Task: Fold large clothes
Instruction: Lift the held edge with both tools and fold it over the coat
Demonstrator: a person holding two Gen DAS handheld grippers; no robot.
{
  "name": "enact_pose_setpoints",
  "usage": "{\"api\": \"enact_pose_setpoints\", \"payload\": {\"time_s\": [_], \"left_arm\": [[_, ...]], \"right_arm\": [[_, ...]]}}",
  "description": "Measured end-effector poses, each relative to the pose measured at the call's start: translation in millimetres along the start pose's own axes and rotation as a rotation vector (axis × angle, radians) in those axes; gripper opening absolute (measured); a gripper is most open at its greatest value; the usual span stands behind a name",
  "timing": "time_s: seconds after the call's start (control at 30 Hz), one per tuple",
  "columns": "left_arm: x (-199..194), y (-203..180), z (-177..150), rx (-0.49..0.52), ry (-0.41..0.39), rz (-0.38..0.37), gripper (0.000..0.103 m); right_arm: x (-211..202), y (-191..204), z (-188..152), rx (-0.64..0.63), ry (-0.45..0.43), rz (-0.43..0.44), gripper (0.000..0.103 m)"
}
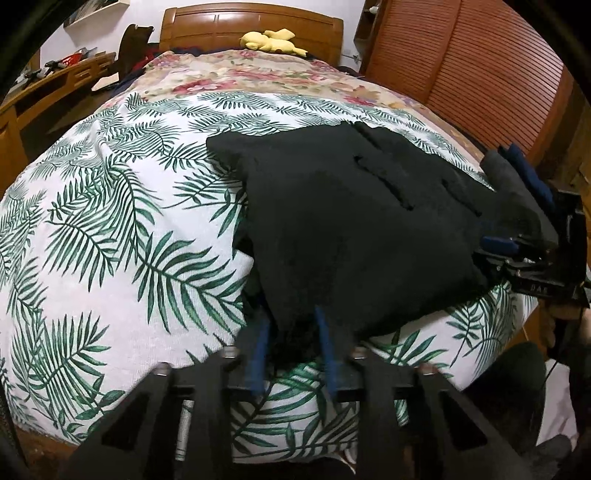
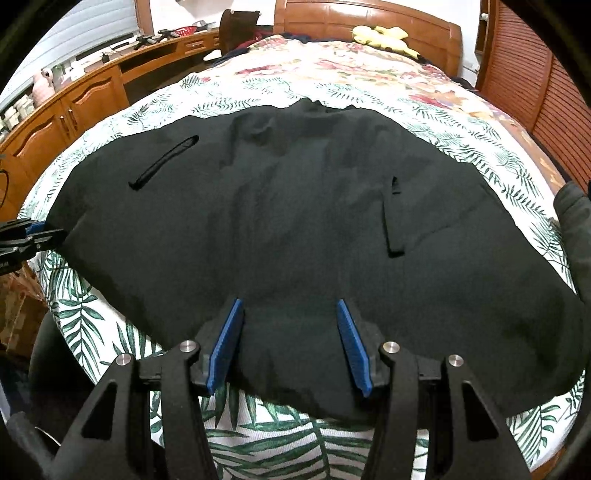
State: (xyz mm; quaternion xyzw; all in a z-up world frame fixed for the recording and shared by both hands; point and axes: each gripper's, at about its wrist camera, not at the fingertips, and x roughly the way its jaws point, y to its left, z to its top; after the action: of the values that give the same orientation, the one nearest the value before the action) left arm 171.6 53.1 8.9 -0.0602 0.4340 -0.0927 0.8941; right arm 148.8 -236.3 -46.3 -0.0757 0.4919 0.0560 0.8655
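Blurrily, left claw [image 1: 291,325] pinches the black garment's [image 1: 351,229] corner; right claw [image 2: 290,314] spread above cloth.

The black garment [image 2: 295,221] covers the near half of the bed [image 1: 110,221]; the leaf-print sheet to its left lies bare and open to approach. At the far end, a yellow plush toy [image 1: 271,40] and the wooden headboard [image 1: 251,26] block passage. A wooden desk [image 2: 92,92] borders the left side, a slatted wooden panel [image 1: 480,66] the right.
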Motion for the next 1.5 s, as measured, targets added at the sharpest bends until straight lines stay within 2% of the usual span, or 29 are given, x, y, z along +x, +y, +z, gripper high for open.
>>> {"api": "enact_pose_setpoints", "payload": {"time_s": [0.13, 0.23, 0.37, 0.5, 0.63, 0.77, 0.97, 1.03, 1.17, 1.33, 1.5], "left_arm": [[-16, -8, 13, -0.001, -0.035, -0.007, 0.005], [-34, -22, 29, 0.020, -0.090, 0.003, 0.004], [-57, -47, 59, 0.044, -0.162, -0.022, 0.003], [-68, -87, 91, 0.115, -0.217, -0.067, 0.003], [-68, -138, 119, 0.198, -0.249, -0.153, 0.003], [-54, -193, 134, 0.286, -0.246, -0.256, 0.003], [-15, -252, 131, 0.380, -0.152, -0.374, 0.003], [0, -260, 131, 0.396, -0.120, -0.380, 0.003], [13, -269, 129, 0.427, -0.100, -0.331, 0.003], [0, -277, 128, 0.441, -0.125, -0.293, 0.010], [-20, -269, 120, 0.422, -0.178, -0.318, 0.033]], "right_arm": [[-2, -4, -2, 0.000, -0.014, 0.033, 0.054], [-5, -8, -3, 0.000, -0.027, 0.060, 0.054], [-14, -19, -2, 0.023, -0.051, 0.080, 0.054], [-34, -41, -7, 0.050, -0.098, 0.066, 0.054], [-55, -68, -19, 0.065, -0.120, -0.007, 0.054], [-70, -99, -31, 0.114, -0.123, -0.047, 0.054], [-89, -132, -54, 0.190, -0.123, -0.070, 0.054], [-91, -137, -59, 0.203, -0.119, -0.082, 0.054], [-95, -142, -64, 0.221, -0.119, -0.085, 0.054], [-103, -146, -63, 0.228, -0.131, -0.089, 0.054], [-116, -146, -54, 0.229, -0.165, -0.095, 0.054]]}}
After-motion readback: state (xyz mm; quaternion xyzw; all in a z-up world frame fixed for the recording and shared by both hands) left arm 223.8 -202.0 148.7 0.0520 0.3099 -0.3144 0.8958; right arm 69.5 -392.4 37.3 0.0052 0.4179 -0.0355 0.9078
